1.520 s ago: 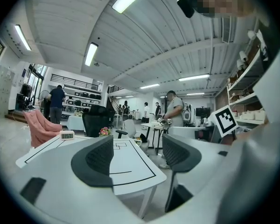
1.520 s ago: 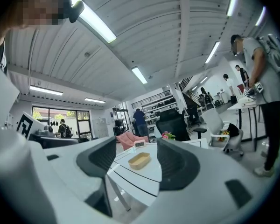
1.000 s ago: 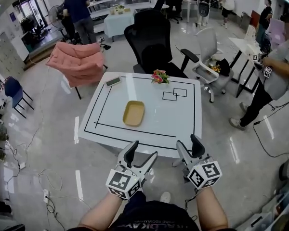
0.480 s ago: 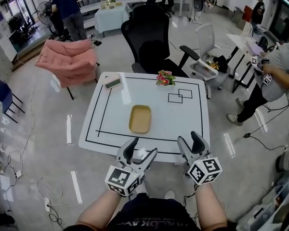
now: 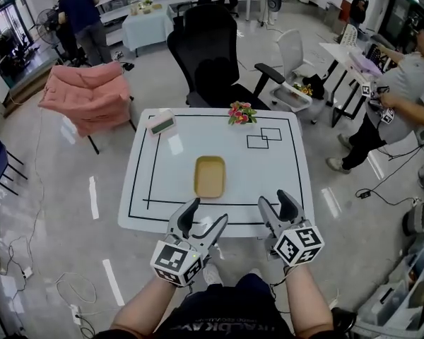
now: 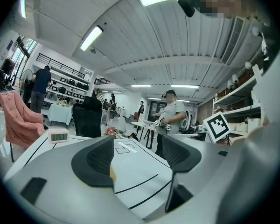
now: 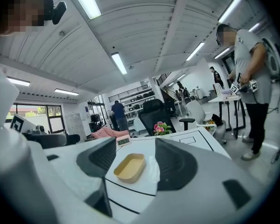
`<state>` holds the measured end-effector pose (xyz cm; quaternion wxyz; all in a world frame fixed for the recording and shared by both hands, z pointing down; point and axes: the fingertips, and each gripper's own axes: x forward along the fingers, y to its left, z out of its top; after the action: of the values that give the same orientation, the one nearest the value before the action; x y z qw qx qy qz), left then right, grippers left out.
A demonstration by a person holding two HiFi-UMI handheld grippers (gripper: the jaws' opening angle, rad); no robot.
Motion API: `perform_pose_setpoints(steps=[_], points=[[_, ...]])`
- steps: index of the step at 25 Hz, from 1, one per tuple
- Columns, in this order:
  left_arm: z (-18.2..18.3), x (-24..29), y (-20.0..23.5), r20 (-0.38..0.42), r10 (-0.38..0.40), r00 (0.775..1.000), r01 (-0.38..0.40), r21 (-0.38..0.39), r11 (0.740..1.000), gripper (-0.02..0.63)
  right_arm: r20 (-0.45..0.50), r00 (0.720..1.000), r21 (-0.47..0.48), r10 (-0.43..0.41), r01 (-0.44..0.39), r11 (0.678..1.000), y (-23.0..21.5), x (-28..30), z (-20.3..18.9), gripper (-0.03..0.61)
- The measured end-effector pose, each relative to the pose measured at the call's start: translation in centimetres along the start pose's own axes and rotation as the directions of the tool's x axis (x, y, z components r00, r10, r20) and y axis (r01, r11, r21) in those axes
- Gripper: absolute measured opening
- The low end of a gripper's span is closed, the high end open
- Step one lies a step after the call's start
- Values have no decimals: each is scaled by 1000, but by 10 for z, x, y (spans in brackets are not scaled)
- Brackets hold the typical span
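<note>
A white table [image 5: 283, 168] with black line markings stands in front of me. On its middle lies an empty tan oval tray [image 5: 209, 176], seen again as the tan tray [image 7: 129, 166] between the right jaws' line of sight. At the table's near edge my left gripper [image 5: 202, 219] is held open with nothing in it, and my right gripper [image 5: 277, 207] hovers open and empty over that edge too. A small clock [image 5: 160, 121] sits at the far left corner, a flower bunch [image 5: 241, 112] at the far middle. In the left gripper view the clock [image 6: 58, 135] shows left of the jaws.
A black office chair [image 5: 212, 62] stands behind the table, a pink chair [image 5: 81, 97] to the far left, a white chair [image 5: 294, 55] to the far right. A person [image 5: 403, 90] works at a side table on the right. Cables [image 5: 28, 217] lie on the floor at left.
The whole view has closed in on the table: both grippers, still open and empty, now sit at its near edge, and the tray shows larger between the right jaws.
</note>
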<state>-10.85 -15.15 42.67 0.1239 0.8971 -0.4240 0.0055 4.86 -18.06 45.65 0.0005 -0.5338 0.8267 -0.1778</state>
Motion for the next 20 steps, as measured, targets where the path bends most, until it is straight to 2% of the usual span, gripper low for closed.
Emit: perform_pose_setpoints(steps=[9,20], points=[[-4,2,7,1,4,1000,-4,-21,1000,321,-57,998,29,-17,19,999,-12,11,-20,258],[-11,29,11,-26,46,999,-47,-30,998,321,-136,991,100,-6,20,995,-58,51,-42,238]])
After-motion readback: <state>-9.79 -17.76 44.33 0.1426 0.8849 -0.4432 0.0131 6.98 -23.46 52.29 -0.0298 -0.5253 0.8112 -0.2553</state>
